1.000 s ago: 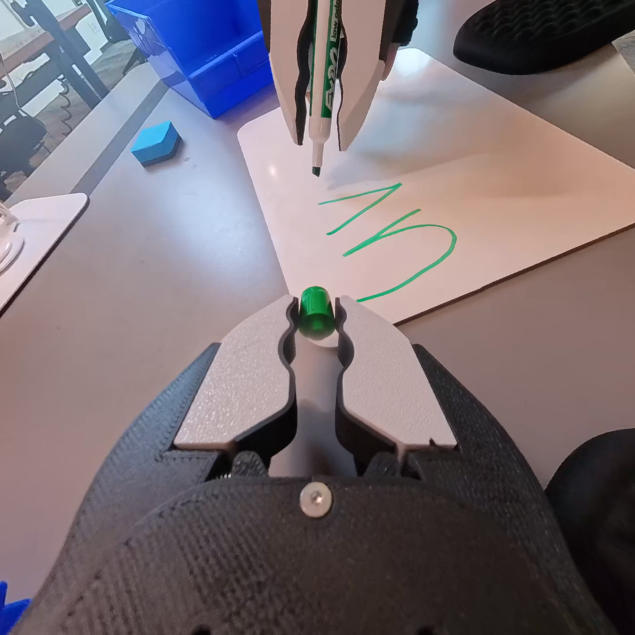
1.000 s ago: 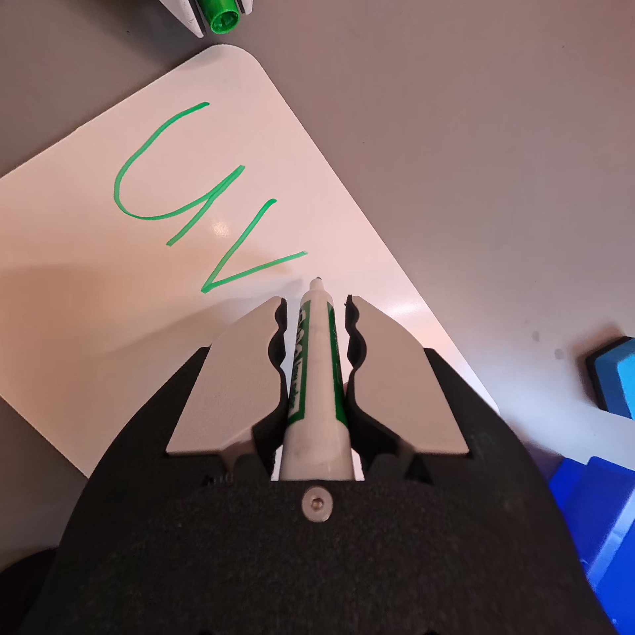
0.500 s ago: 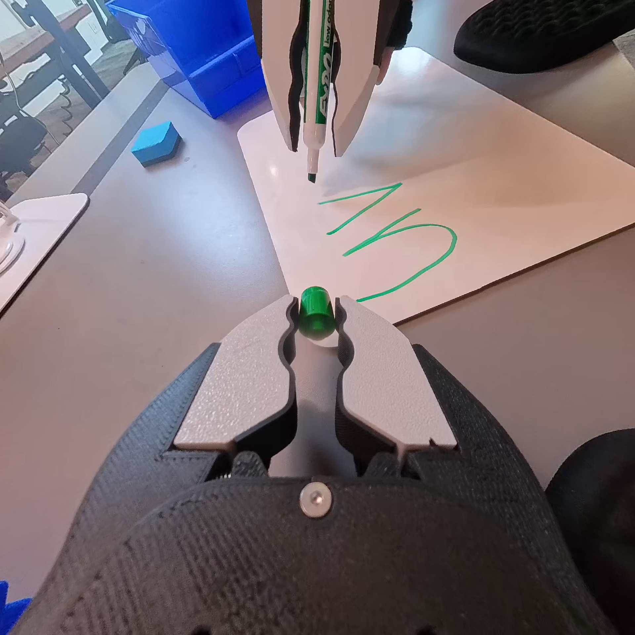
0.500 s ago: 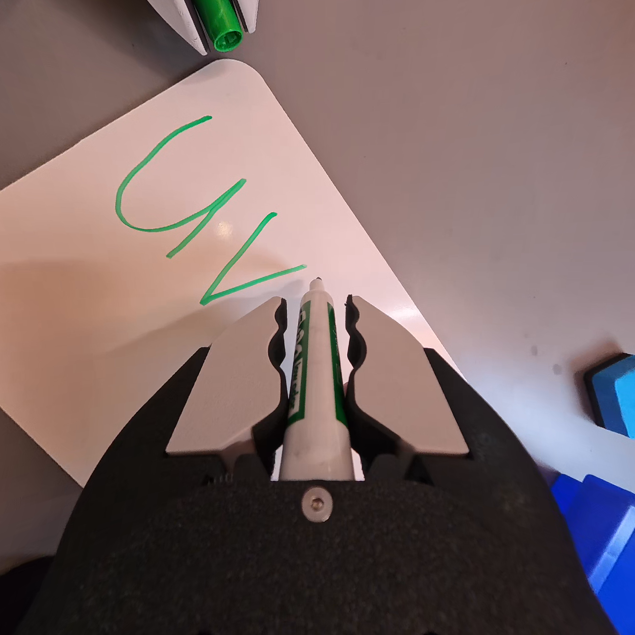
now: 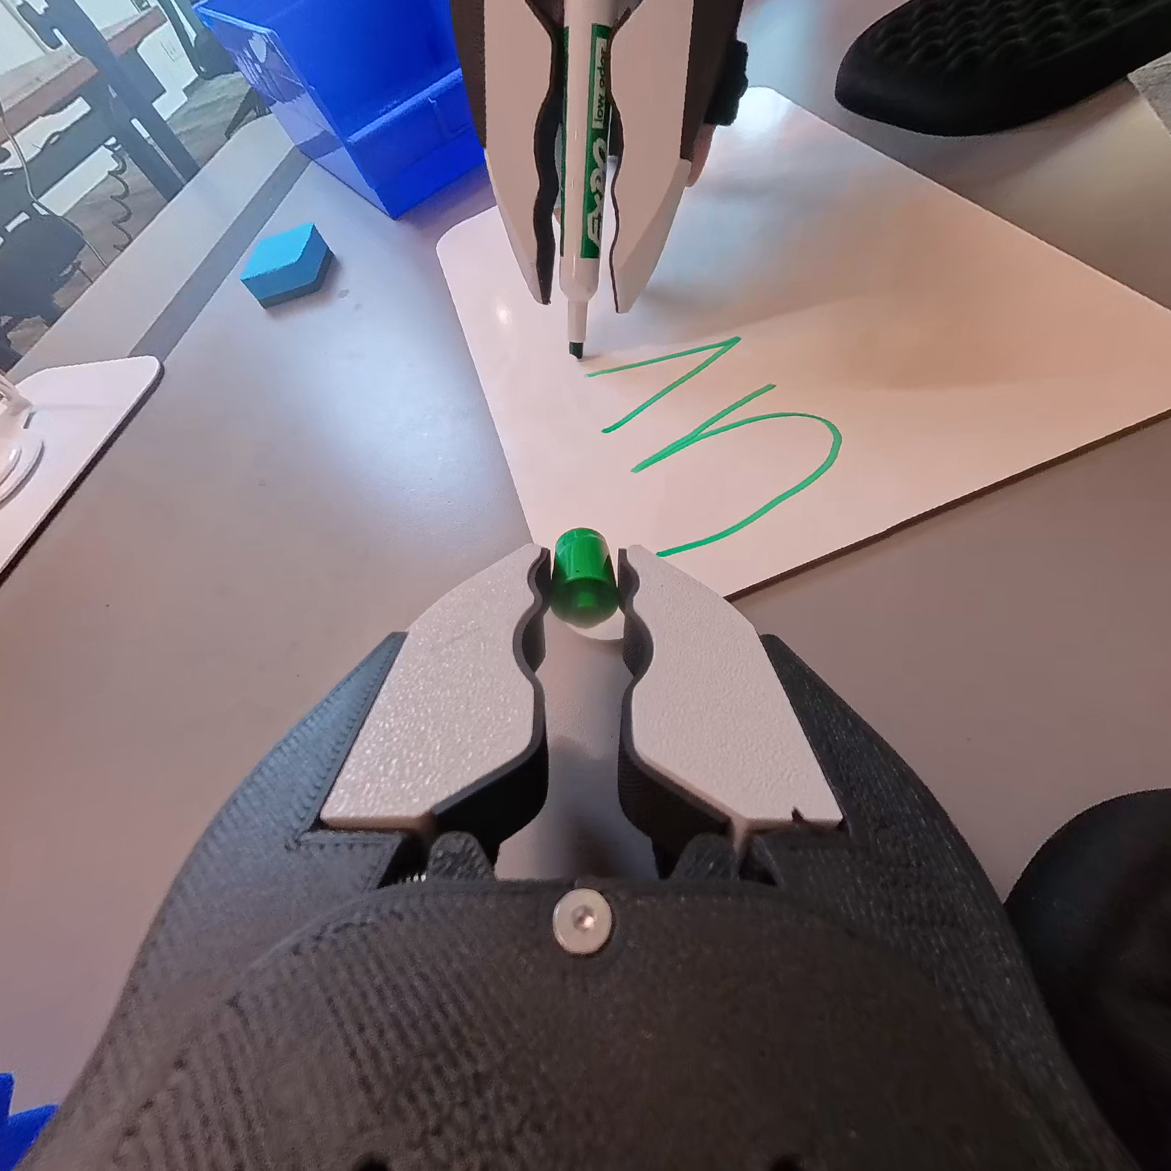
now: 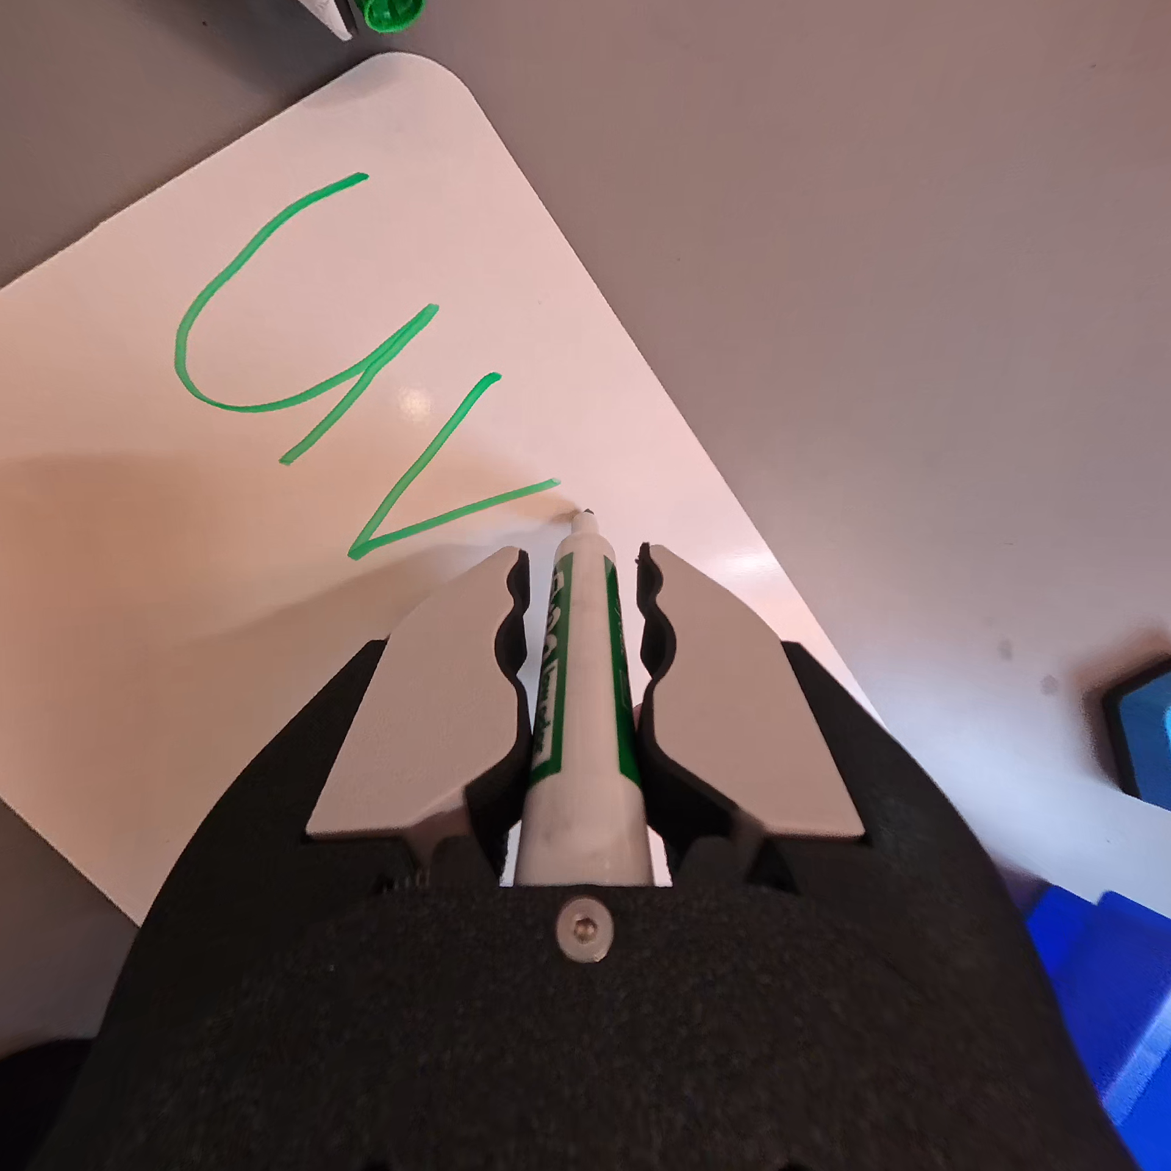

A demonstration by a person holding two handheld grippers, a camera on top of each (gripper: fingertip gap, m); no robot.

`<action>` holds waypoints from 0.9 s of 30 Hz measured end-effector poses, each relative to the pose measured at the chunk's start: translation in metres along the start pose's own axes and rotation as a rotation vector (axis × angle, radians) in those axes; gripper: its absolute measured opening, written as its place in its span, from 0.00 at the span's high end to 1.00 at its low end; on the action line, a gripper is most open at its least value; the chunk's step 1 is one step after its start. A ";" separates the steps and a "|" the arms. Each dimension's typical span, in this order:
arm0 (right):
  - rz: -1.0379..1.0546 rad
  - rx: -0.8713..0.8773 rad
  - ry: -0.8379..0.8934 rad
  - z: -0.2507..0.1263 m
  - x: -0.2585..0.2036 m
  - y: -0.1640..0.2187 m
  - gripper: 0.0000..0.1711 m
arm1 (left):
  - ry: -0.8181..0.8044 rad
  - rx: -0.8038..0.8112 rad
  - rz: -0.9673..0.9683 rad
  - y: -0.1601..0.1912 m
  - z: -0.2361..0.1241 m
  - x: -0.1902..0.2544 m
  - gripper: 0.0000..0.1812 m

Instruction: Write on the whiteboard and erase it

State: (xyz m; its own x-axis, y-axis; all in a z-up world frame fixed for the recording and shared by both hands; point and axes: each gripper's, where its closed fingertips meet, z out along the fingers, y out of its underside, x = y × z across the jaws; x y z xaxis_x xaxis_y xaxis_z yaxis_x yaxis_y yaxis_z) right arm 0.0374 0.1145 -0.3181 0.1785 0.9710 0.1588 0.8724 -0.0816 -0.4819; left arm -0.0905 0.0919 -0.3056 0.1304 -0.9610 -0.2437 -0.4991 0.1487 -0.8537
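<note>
On the grey table [image 5: 266, 507] lies the whiteboard [image 6: 127, 602], flat and skewed, one rounded corner pointing toward the left gripper [image 5: 582, 557]. Over it the right gripper [image 6: 580, 554] has its fingers closed on a marker [image 6: 580, 665], which runs lengthwise between them with its tip sticking out past the fingertips. From the left wrist view the marker stands nearly upright, tip down, and that tip looks to be touching the board or a hair above it; I cannot say which. It sits just beside the near end of the green strokes [image 6: 304, 355], on the side toward the board's edge, so I judge any further stroke has to run from there across bare white, with little room left before the edge. The strokes themselves are a few looping and zigzag lines, clean and unsmeared. The left gripper hangs back off the board's corner with its fingers pinched on the green cap [image 5: 582, 573], open end facing away from the camera, well apart from the marker. A blue eraser [image 5: 286, 266] rests on the table beyond the board's far edge, near a blue bin [image 5: 380, 114], nearer the right gripper than the left. Writing seems nearly done; erasing has not begun.
</note>
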 end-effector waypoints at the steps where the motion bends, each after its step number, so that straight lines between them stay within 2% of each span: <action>1: 0.003 0.002 -0.003 0.000 0.000 0.000 0.80 | 0.000 0.000 0.000 0.000 0.000 0.000 0.89; 10: 0.018 -0.015 -0.012 -0.006 -0.011 0.008 0.81 | 0.001 -0.002 0.002 0.000 0.000 0.000 0.89; 20: 0.048 -0.069 -0.017 -0.027 -0.043 0.035 0.81 | 0.000 -0.006 0.000 0.001 0.001 -0.001 0.89; 27: 0.038 -0.067 0.005 -0.026 -0.036 0.034 0.81 | -0.001 -0.006 -0.001 0.001 0.001 -0.001 0.89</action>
State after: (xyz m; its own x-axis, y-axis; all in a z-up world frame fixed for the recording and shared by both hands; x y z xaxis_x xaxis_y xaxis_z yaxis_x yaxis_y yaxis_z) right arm 0.0722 0.0708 -0.3177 0.2144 0.9659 0.1455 0.8933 -0.1337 -0.4291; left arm -0.0905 0.0931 -0.3064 0.1317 -0.9609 -0.2436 -0.5042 0.1467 -0.8510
